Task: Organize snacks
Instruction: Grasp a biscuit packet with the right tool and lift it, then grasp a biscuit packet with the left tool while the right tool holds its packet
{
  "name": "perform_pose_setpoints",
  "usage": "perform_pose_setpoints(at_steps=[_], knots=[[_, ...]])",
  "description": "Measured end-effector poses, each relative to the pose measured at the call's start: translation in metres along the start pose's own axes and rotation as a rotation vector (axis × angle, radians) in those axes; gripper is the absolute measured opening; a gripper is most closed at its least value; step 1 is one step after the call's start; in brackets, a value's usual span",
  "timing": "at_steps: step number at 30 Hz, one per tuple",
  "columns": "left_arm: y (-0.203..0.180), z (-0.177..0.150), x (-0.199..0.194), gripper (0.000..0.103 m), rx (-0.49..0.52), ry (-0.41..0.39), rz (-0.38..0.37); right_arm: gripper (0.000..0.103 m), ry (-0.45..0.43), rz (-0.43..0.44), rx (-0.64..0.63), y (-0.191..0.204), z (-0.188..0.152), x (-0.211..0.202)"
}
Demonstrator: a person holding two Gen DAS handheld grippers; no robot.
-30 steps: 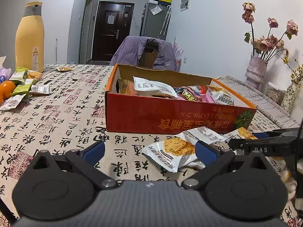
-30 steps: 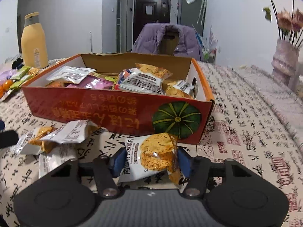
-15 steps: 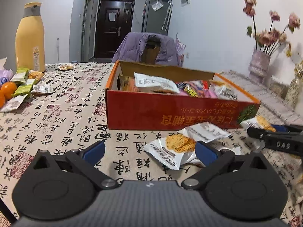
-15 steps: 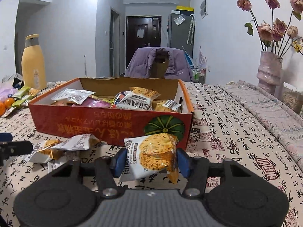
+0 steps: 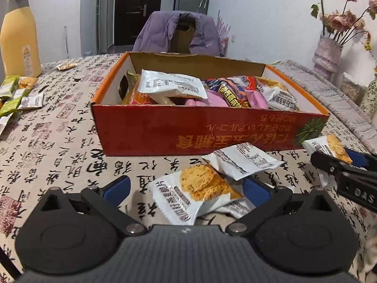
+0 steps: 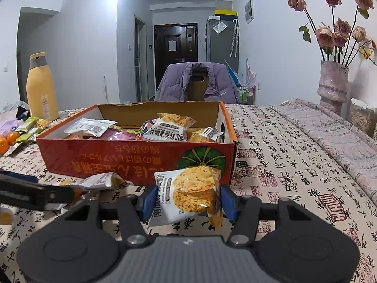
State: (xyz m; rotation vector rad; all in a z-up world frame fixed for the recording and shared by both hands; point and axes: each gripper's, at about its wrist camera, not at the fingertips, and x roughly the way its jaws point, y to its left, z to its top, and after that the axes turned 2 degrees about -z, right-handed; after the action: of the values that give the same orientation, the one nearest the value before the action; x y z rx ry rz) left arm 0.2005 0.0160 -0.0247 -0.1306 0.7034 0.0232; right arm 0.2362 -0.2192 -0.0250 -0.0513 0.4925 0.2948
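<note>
We are midway through filling the orange snack box (image 6: 132,162), which sits on the calligraphy-print tablecloth (image 6: 282,165) and already holds a good heap of packets. Our judgement is that the step in hand is carrying one more packet to it. The right gripper (image 6: 186,200) has its jaws closed narrow on a white cracker packet (image 6: 188,191), held clear of the cloth just in front of the box's near wall, below its rim. The left gripper (image 5: 186,188) stands with jaws wide, bracketing another cracker packet (image 5: 195,191) that lies flat on the cloth, with a second white packet (image 5: 245,160) overlapping it at the far side. Next we would need to raise the right-hand packet above the rim, move it forward over the heap and let go; the left could then close on its packet without pinching the overlapping one
</note>
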Motion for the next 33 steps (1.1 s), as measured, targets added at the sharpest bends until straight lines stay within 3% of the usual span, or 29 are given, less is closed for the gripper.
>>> perform_pose_setpoints(at_steps=[8,11,15,21,33], knots=[[0.003,-0.001,0.010,0.102,-0.073,0.028,0.022,0.057,-0.008,0.017,0.010,-0.003,-0.001,-0.001],[0.004,-0.004,0.006,0.096,-0.085,0.013,0.026,0.057,-0.007,0.022,0.013,-0.003,-0.001,-0.001],[0.005,-0.009,-0.002,0.079,-0.094,-0.007,0.014,0.057,-0.010,0.022,0.017,-0.003,-0.001,-0.001],[0.013,-0.013,-0.009,0.067,-0.096,-0.027,0.004,0.057,-0.019,0.016,0.013,-0.002,-0.001,-0.002],[0.012,-0.024,-0.031,0.058,-0.030,-0.090,0.020,0.057,-0.063,0.005,-0.015,0.001,-0.002,-0.011]])
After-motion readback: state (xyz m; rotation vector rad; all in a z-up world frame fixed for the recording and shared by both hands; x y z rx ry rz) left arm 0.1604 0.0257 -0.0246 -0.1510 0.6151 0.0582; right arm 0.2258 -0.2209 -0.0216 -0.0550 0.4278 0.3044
